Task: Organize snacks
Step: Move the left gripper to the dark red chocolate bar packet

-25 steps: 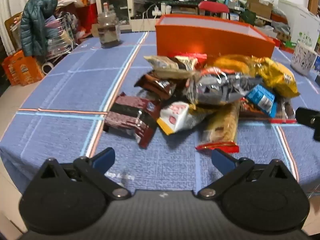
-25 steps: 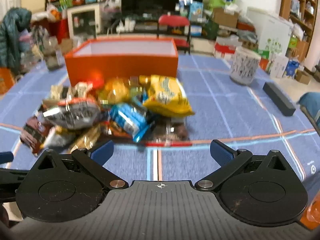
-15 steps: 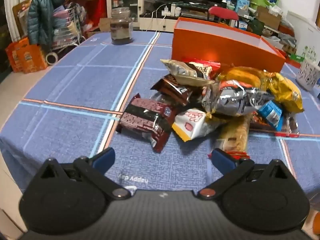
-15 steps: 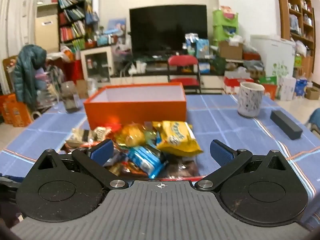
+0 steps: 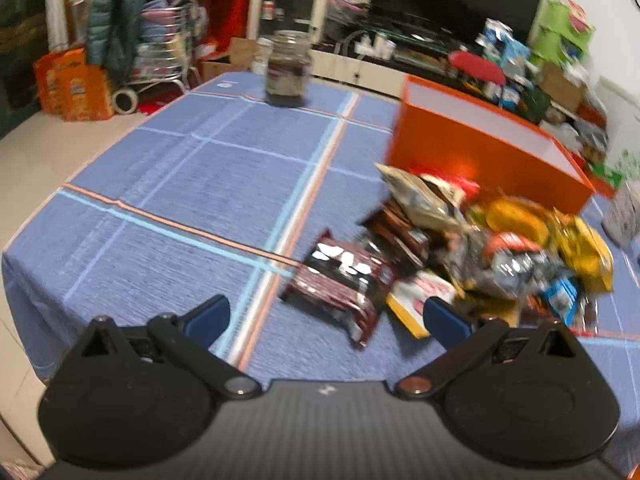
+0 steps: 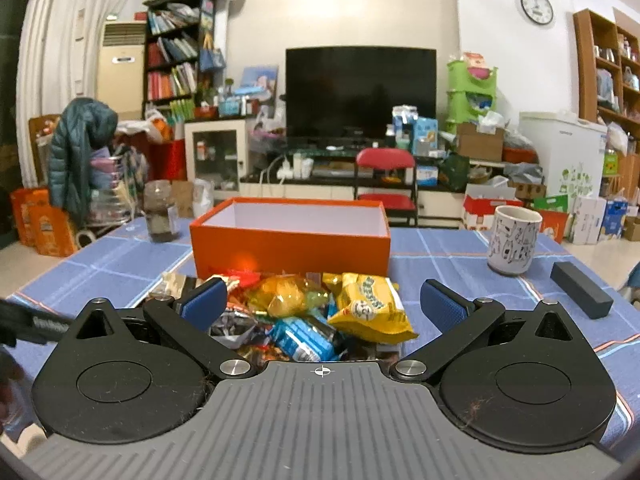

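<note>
Both the left gripper (image 5: 326,314) and right gripper (image 6: 324,304) gape wide, empty; lettering on the snack pile (image 6: 320,316), centre frame, is too blurred to read.

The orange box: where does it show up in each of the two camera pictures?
Left wrist view: the orange box sits upper right, behind the snack pile.
Right wrist view: the box is at centre, just behind the pile.
Shared landmark: the dark-filled glass jar, left of the box in both.
</note>
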Action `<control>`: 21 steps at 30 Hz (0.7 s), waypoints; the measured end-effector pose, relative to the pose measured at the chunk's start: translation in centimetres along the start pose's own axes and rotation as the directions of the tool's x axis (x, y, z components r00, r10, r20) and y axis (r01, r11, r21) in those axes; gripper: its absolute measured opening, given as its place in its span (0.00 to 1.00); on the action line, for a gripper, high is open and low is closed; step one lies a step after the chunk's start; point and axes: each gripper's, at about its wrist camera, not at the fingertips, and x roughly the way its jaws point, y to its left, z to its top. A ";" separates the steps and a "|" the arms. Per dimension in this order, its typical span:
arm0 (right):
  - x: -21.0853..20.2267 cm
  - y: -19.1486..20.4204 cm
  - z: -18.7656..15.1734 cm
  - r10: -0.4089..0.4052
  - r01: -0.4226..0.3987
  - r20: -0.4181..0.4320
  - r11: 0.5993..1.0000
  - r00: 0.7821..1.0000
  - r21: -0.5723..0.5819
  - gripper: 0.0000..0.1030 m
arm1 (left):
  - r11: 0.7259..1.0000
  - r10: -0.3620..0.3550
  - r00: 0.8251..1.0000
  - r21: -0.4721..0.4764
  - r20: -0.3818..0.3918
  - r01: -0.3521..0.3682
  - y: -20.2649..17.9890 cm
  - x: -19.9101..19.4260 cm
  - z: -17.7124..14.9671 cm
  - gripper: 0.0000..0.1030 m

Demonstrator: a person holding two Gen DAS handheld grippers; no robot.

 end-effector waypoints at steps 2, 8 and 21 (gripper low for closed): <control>0.1 -0.3 0.0 0.006 -0.005 -0.008 1.000 1.000 0.014 0.93 | 1.000 -0.020 1.000 -0.006 -0.006 0.020 0.6 0.3 0.1 0.99; 1.4 -2.1 0.2 0.025 -0.027 -0.063 0.999 0.998 -0.019 0.93 | 0.996 -0.031 0.999 0.078 -0.017 0.032 0.4 1.5 0.6 0.99; 9.5 -3.7 2.4 -0.019 0.016 -0.113 1.000 0.993 -0.025 0.91 | 0.984 0.003 1.000 0.179 -0.007 -0.002 -1.3 3.6 1.8 0.99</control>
